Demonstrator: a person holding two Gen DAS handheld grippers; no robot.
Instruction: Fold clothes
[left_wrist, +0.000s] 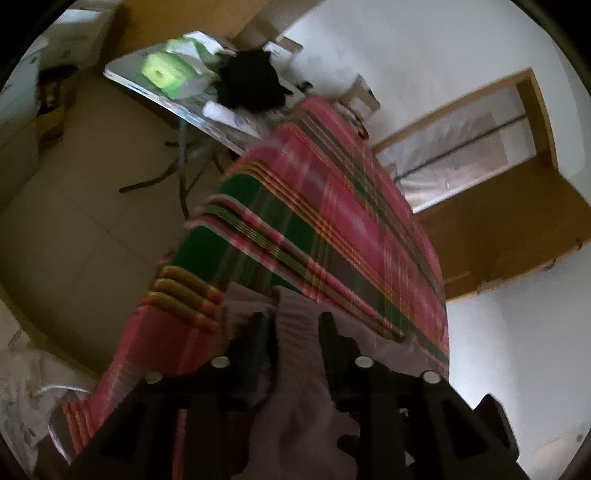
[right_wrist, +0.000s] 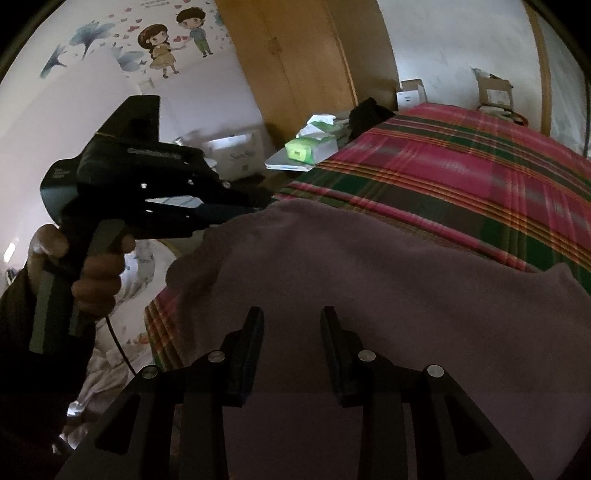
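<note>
A mauve fleece garment (right_wrist: 369, 295) lies spread on the bed's pink and green plaid cover (right_wrist: 461, 166). My left gripper (left_wrist: 293, 325) is at the garment's far left corner. A bunched fold of the garment (left_wrist: 297, 332) lies between its fingers, which stand well apart. In the right wrist view that left gripper (right_wrist: 267, 199) shows from the side, held by a hand (right_wrist: 96, 273), its tip at the raised corner. My right gripper (right_wrist: 291, 317) hovers over the near part of the garment, open, with nothing between its fingers.
Beyond the bed's far end a small white table (left_wrist: 122, 75) carries a green tissue pack (left_wrist: 162, 72) and a black bundle (left_wrist: 251, 81). Cardboard boxes (right_wrist: 495, 92) stand behind the bed by the wall. Tiled floor (left_wrist: 74, 184) runs along the bed's left side.
</note>
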